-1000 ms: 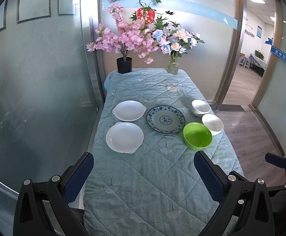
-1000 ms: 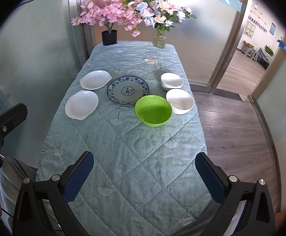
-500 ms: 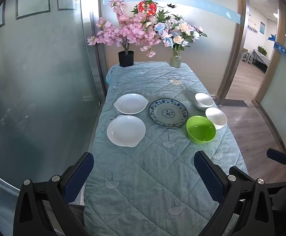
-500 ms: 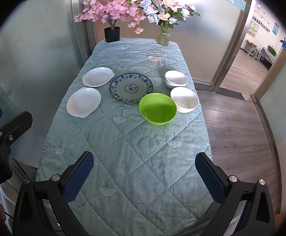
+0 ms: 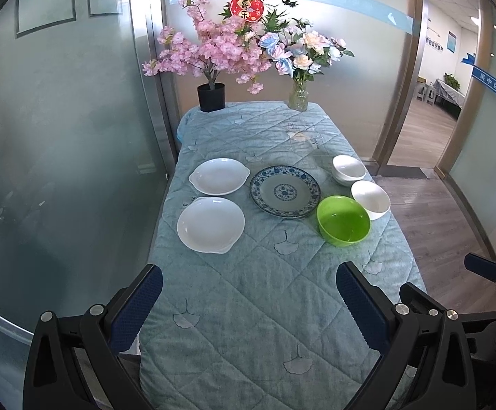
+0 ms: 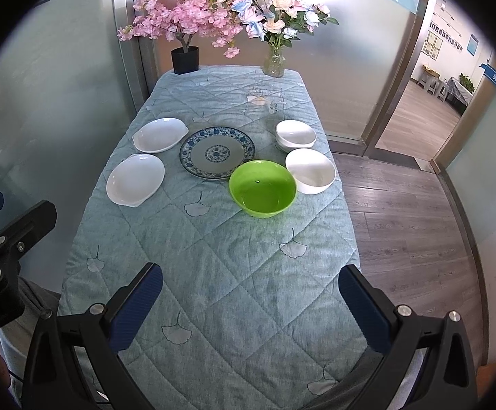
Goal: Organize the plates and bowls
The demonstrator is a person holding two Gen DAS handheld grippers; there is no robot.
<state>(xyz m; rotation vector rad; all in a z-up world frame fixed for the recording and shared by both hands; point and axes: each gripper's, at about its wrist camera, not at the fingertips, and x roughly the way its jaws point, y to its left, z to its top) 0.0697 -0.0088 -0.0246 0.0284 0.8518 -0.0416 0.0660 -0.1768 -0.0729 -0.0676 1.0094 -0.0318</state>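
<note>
So the table [image 5: 248, 324] with the quilted blue cloth runs lengthwise away from both cameras, with all the dishes sitting across its middle. Both grippers hang above the near end, tipped down toward the cloth, and neither touches anything. The left gripper [image 5: 249, 302] has its fingers spread wide with nothing between them, and same deal for the right gripper [image 6: 249, 302].

Biggest dish is the blue patterned plate [image 5: 285, 191], flat and dead centre in the row. Left of it are two white plates with little side handles: the near white plate [image 5: 210, 223] and the far white plate [image 5: 219, 176], just beside each other. The far one has its handles pointing left and right; the near one sits a bit skewed. The green bowl [image 6: 262, 188] is upright and empty, just right of the patterned plate's near edge. Past it, the near white bowl [image 6: 310, 170] is empty too, and the far white bowl [image 6: 295, 132] looks stacked on another one.

At the far end stand a black pot [image 5: 211, 97] of pink blossoms and a glass vase [image 5: 298, 95] of flowers.
</note>
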